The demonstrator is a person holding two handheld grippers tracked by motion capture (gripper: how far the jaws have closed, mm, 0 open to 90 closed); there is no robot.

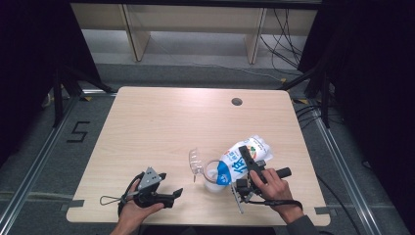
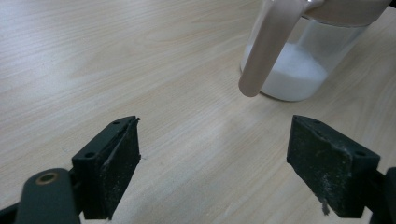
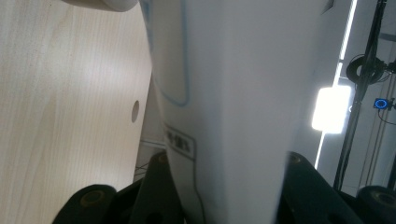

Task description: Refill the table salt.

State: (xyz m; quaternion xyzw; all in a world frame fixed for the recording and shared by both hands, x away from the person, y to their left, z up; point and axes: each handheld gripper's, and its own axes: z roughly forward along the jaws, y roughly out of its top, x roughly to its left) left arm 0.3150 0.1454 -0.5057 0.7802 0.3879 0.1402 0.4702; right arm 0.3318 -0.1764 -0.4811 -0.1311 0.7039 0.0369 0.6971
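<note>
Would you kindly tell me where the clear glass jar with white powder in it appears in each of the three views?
High view: the clear glass jar stands near the table's front edge, just right of centre, under the tilted white and blue bag.
Left gripper view: upper right, beyond the open jaws.
Right gripper view: I cannot make the jar out; the bag blocks the middle.
Shared landmark: the pale wooden table, with its round hole also in the right gripper view.
</note>
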